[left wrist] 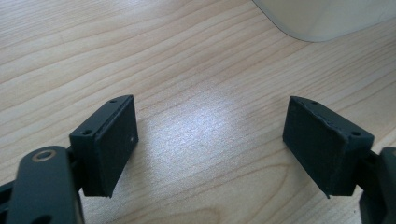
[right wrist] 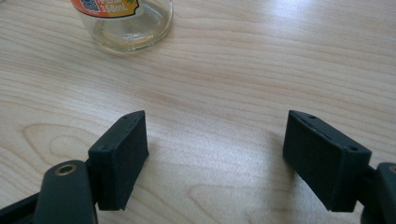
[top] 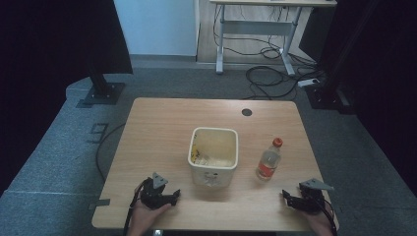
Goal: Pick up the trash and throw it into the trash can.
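A cream square bin (top: 213, 156) with scraps inside stands upright in the middle of the wooden table (top: 157, 123). To its right stands a clear bottle (top: 269, 160) with an orange cap and orange label. My left gripper (top: 173, 195) rests near the front edge, left of the bin, open with bare wood between its jaws; the bin's bottom corner (left wrist: 322, 18) lies beyond them. My right gripper (top: 287, 197) rests at the front right, open and holding nothing. The bottle's base (right wrist: 123, 23) stands ahead of it to the left.
A dark round cable hole (top: 247, 112) sits near the table's far edge. Beyond the table lie grey carpet, black stand bases (top: 101, 91), loose cables (top: 268, 78) and a desk frame (top: 255, 29). A cable (top: 103, 147) runs along the floor on the left.
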